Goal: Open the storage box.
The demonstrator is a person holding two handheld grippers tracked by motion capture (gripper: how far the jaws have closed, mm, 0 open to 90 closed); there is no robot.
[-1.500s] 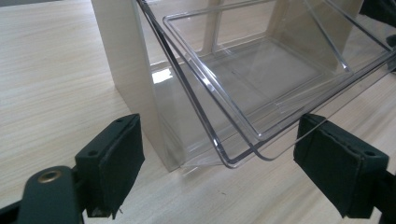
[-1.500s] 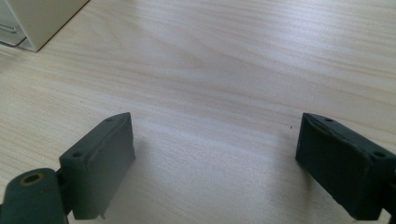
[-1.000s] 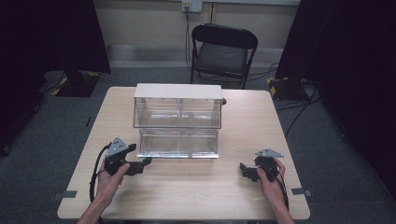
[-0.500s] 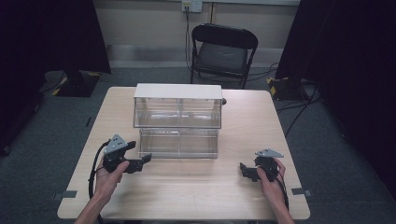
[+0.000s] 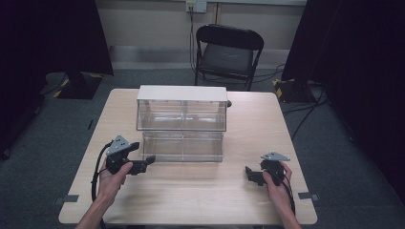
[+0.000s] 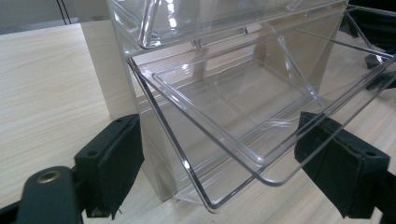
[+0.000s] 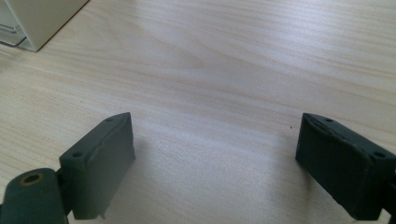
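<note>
High view: left gripper [image 5: 143,164] at clear drawer [image 5: 184,146].

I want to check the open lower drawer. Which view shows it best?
The left gripper view: the clear drawer is close, tilted out between the open jaws. The high view shows it small and far, below the cabinet. The right gripper view catches just a cabinet corner.

Glossy clear-plastic drawer [image 6: 243,107], matt wooden table [image 5: 200,191]

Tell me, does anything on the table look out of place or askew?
Yes. The lower left bin of the clear drawer cabinet is tilted open, while the upper bins look shut. The open left claw is at its front edge.
</note>
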